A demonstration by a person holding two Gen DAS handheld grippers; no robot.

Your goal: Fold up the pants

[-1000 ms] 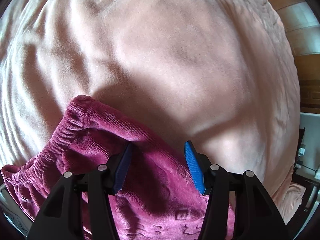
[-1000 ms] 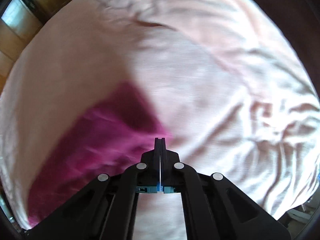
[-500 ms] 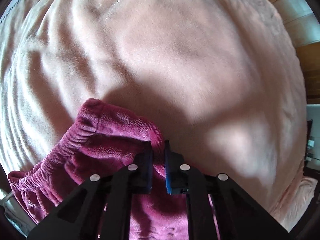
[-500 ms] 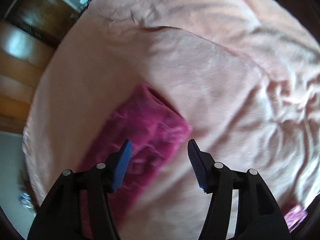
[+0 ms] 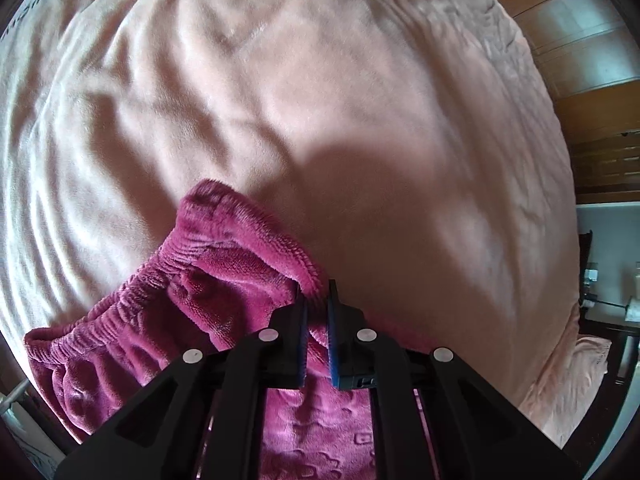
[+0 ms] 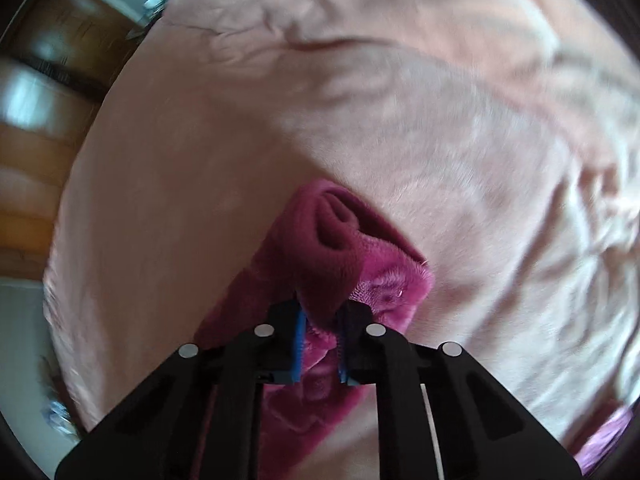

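The plush pants (image 5: 224, 280) look soft and floppy; left gripper (image 5: 316, 300) pinches the waistband edge, right gripper (image 6: 322, 316) is closing on a leg cuff.

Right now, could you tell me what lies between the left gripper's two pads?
A fold of the magenta pants, pinched by the left gripper, shown in the left wrist view.

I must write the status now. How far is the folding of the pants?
Early stage. Done: both grips look taken. The left claw pinches the pants beside the waistband; the right claw is closing on a bunched end. In hand: the fabric rises off the pink blanket. Left: no finished fold shows.
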